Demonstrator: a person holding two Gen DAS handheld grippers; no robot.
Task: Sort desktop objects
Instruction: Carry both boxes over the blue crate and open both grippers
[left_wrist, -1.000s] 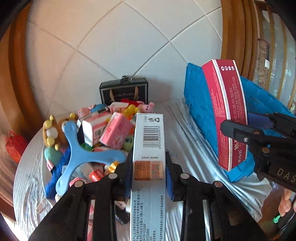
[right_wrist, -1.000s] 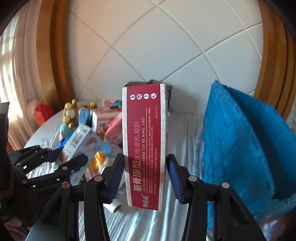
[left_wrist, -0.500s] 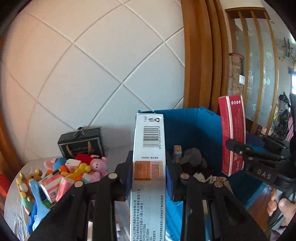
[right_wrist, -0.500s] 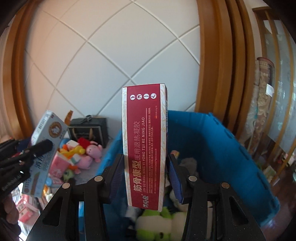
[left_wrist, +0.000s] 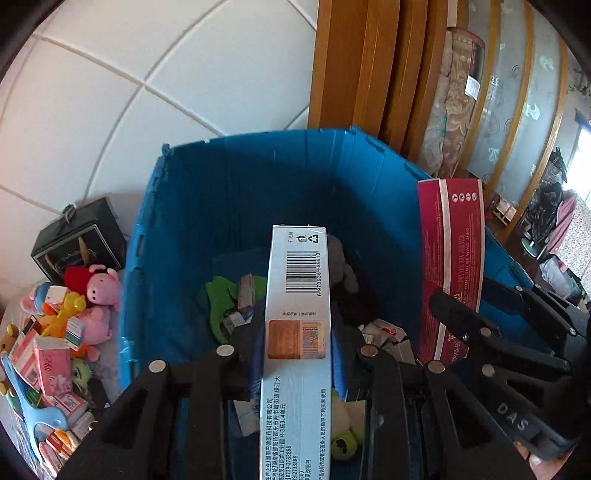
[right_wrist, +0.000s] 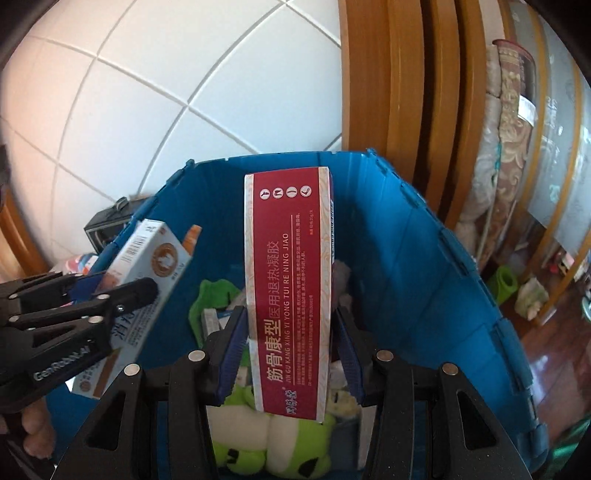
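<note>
- Currently the left tool is clamping a white box between its blue pads, the jaws standing narrow; the box is lying along the fingers, barcode up, and hanging over the open blue bin.
- The right tool is gripping a red box upright between its pads, the jaws standing somewhat wider; this box too is hanging over the bin.
- Each tool is showing in the other's view: the right tool with the red box at the bin's right side, the left tool with the white box at the bin's left rim.
- Inside the bin, a green plush, a grey plush, a green cloth piece and several small cartons are lying loose on the bottom.
- To the bin's left, a desk is carrying a heap of pink plush, pink packets, a blue plastic toy and a black gift bag.
- Behind the bin, a white tiled wall and a wooden frame are showing.
</note>
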